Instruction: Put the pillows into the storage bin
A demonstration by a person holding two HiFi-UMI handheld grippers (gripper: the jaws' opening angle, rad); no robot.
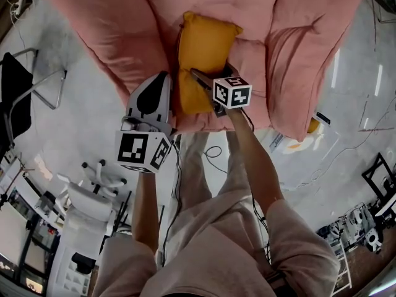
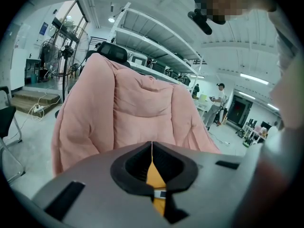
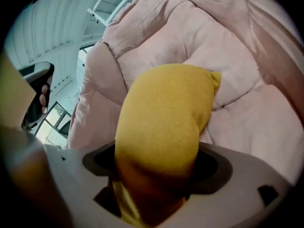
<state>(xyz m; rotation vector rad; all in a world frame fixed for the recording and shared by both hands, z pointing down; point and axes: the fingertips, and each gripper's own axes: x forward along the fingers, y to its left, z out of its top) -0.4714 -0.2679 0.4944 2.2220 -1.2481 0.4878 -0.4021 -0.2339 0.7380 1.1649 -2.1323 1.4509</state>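
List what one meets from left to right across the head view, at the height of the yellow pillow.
black chair → left gripper → yellow pillow → pink armrest

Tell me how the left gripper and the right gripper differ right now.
The left gripper has its jaws together; the right gripper has them wide, clamped on the yellow pillow. The left gripper sits beside the pillow; the right gripper reaches onto it. Both point at the pink chair.
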